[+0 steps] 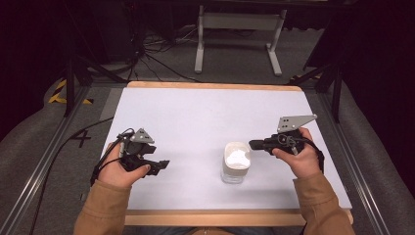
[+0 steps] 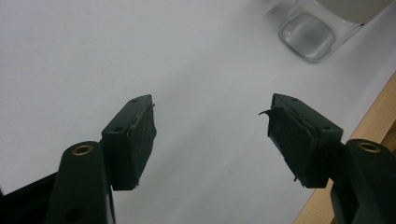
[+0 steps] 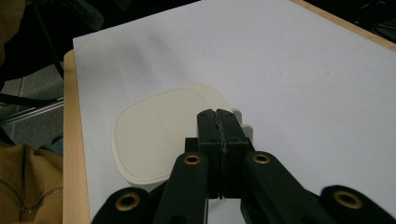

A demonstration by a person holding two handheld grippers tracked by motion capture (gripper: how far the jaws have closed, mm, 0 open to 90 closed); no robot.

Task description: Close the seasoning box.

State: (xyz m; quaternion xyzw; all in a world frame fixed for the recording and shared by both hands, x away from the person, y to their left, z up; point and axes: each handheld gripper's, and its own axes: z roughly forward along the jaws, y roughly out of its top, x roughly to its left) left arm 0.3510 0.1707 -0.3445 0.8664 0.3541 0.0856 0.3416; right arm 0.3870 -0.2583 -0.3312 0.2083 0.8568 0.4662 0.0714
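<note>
Jar (image 1: 236, 164) with its cream lid (image 3: 159, 133) stands on the white desk (image 1: 195, 117) between both hands. Right gripper (image 1: 255, 144) hovers just beside the lid, fingers pressed together on nothing; left gripper (image 1: 164, 164), well apart from the jar, fingers spread wide.

Your white table sheet (image 1: 205, 117) is plain and unpatterned, edged by a pale wooden table rim (image 1: 210, 85). On that sheet stands a clear glass jar (image 1: 236, 169) with a cream-white lid (image 3: 159, 130). Beside the jar, your 2 grippers, the left gripper (image 2: 212, 135) and the right gripper (image 3: 217, 116), are black with brass-coloured rivets. Your sleeves (image 1: 105, 208) are tan.
</note>
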